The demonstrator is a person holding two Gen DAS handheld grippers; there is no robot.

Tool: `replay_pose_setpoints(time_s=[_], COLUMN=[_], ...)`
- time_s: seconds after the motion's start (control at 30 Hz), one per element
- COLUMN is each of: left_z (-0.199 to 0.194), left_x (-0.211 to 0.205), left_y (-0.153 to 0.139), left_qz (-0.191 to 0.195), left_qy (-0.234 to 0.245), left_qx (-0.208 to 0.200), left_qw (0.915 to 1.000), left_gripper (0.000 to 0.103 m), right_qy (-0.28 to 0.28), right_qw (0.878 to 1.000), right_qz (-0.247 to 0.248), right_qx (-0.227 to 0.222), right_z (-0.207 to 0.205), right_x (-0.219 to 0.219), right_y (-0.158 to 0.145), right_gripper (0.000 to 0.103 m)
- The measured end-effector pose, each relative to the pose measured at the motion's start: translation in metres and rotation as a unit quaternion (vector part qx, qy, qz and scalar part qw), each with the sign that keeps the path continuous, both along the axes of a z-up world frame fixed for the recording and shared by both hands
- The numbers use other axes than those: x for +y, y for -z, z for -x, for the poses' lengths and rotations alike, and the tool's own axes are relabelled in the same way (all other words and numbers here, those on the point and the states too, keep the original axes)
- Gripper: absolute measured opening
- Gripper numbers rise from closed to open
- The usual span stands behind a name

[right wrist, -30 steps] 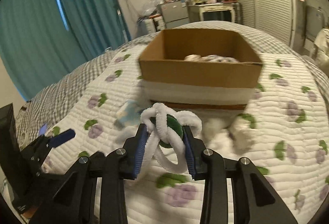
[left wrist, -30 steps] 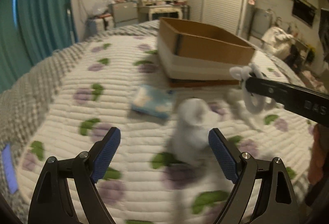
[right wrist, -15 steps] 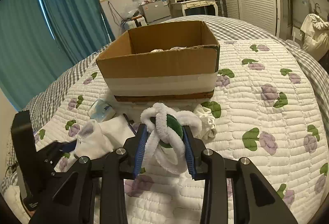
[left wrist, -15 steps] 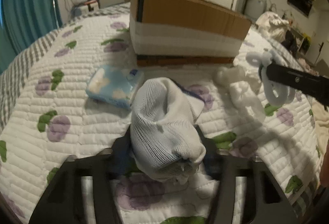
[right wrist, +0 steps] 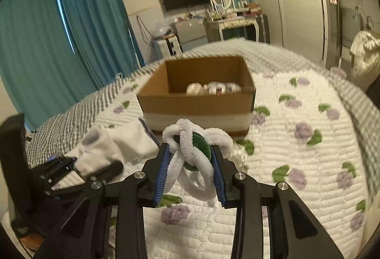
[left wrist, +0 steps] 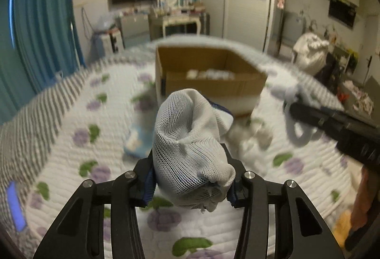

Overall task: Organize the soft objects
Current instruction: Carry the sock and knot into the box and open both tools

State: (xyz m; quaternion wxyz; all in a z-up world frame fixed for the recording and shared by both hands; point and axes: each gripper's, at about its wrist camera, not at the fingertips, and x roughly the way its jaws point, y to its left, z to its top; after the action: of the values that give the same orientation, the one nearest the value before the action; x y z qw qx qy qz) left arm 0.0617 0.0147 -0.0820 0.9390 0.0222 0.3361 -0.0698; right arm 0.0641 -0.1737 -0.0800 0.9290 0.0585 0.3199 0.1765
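Note:
My left gripper [left wrist: 190, 178] is shut on a white mesh sock [left wrist: 190, 140] and holds it above the quilt, in front of the cardboard box [left wrist: 213, 83]. My right gripper [right wrist: 191, 168] is shut on a white fluffy loop toy with a green centre [right wrist: 194, 149], also lifted, facing the box [right wrist: 197, 102]. The box holds a few white soft items [right wrist: 213, 88]. In the right wrist view the left gripper with the sock [right wrist: 95, 152] is at the left. In the left wrist view the right gripper with the toy [left wrist: 299, 126] is at the right.
A white quilt with purple flowers [right wrist: 308, 152] covers the bed. A light blue packet [left wrist: 137, 140] and a white soft bundle [left wrist: 251, 138] lie on the quilt in front of the box. Teal curtains, a dresser and a wardrobe stand beyond the bed.
My left gripper closed on the sock and has lifted it off the quilt. Both grippers have risen, so the box's inside now shows.

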Motion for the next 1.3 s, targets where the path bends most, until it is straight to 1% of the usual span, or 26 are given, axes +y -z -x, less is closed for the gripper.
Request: replay_pose_setpoints(time_s=[0.17, 0.2, 0.33, 0.43, 0.57, 0.7, 0.73, 0.83, 0.93, 1.03, 1.13, 1.17, 1.23, 1.27, 1.3], left_z=[-0.004, -0.007, -0.03, -0.055, -0.098, -0.148, -0.166, -0.198, -0.22, -0.229, -0.232, -0.234, -0.232, -0.231, -0.231], left_x=[-0.014, -0.016, -0.018, -0.02, -0.024, -0.026, -0.024, -0.022, -0.022, -0.019, -0.022, -0.024, -0.025, -0.025, -0.025], left_y=[-0.045, -0.052, -0.079, -0.088, -0.087, -0.073, -0.065, -0.046, -0.024, -0.004, 0.01, 0.011, 0.014, 0.013, 0.011], left_qz=[-0.024, -0.025, -0.02, -0.02, -0.027, -0.029, -0.028, -0.025, -0.035, -0.037, -0.042, -0.046, -0.045, -0.041, -0.036], left_qy=[0.013, 0.015, 0.016, 0.016, 0.017, 0.009, 0.004, -0.003, -0.003, -0.002, 0.004, 0.004, 0.004, 0.005, 0.007], left_qx=[-0.053, -0.061, -0.088, -0.099, -0.102, -0.087, -0.079, -0.061, -0.044, -0.025, -0.014, -0.011, -0.008, -0.007, -0.006], left_qw=[0.9982, 0.9977, 0.9958, 0.9948, 0.9943, 0.9957, 0.9965, 0.9978, 0.9984, 0.999, 0.999, 0.9989, 0.9989, 0.9991, 0.9993], left_gripper=[0.045, 0.045, 0.045, 0.045, 0.045, 0.045, 0.045, 0.045, 0.045, 0.045, 0.045, 0.045, 0.048, 0.048, 0.049], right_qy=[-0.004, -0.005, -0.007, -0.007, 0.003, -0.002, -0.002, -0.01, -0.017, -0.019, -0.02, -0.018, -0.009, -0.006, 0.0], right_qw=[0.999, 0.999, 0.997, 0.996, 0.995, 0.996, 0.996, 0.998, 0.999, 1.0, 1.0, 1.0, 1.0, 1.0, 1.0], right_qz=[0.013, 0.012, 0.011, 0.01, 0.015, 0.013, 0.015, 0.014, 0.017, 0.016, 0.008, 0.008, 0.013, 0.012, 0.01], right_qx=[-0.042, -0.051, -0.078, -0.093, -0.101, -0.093, -0.088, -0.065, -0.041, -0.018, -0.001, 0.002, 0.003, 0.003, 0.001], right_z=[0.0, -0.005, -0.025, -0.047, -0.087, -0.133, -0.148, -0.184, -0.215, -0.239, -0.252, -0.255, -0.256, -0.256, -0.254], right_x=[-0.004, -0.006, -0.012, -0.014, -0.017, -0.016, -0.013, -0.005, 0.003, 0.008, 0.008, 0.008, 0.004, 0.001, -0.002], right_y=[-0.044, -0.056, -0.09, -0.109, -0.118, -0.109, -0.102, -0.078, -0.052, -0.023, -0.003, 0.001, 0.005, 0.004, 0.002], right_gripper=[0.034, 0.034, 0.034, 0.034, 0.034, 0.034, 0.034, 0.034, 0.034, 0.034, 0.034, 0.037, 0.037, 0.041, 0.048])
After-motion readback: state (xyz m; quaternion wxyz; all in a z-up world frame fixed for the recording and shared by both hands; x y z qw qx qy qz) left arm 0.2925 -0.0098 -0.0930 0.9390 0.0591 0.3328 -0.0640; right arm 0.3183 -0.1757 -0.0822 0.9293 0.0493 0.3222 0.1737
